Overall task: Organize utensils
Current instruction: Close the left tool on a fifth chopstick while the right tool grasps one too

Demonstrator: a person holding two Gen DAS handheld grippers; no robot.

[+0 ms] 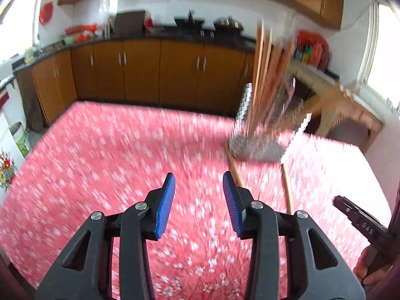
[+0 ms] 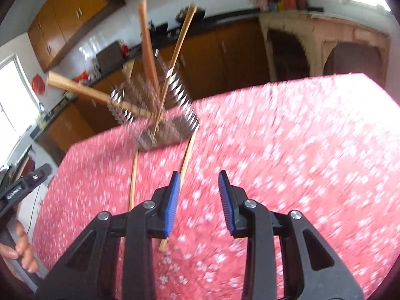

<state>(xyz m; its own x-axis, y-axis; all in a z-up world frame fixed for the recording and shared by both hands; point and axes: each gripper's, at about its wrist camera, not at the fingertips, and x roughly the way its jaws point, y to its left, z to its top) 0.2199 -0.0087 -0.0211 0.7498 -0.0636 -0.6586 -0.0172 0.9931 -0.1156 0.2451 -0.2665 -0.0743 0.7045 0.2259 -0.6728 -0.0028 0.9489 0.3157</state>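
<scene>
A perforated metal utensil holder stands on the red floral tablecloth, with several wooden chopsticks and utensils upright in it. Two loose chopsticks lie in front of it, one just right of my left gripper and the other further right. My left gripper is open with nothing between its blue pads. In the right wrist view the holder is ahead to the left. One chopstick lies left of my right gripper; the other chopstick runs under its left finger. That gripper is open too and holds nothing.
The other gripper shows at each view's edge, with a hand on it. Brown kitchen cabinets and a dark counter with cookware lie beyond the table's far edge. A pale arched stand is at the right.
</scene>
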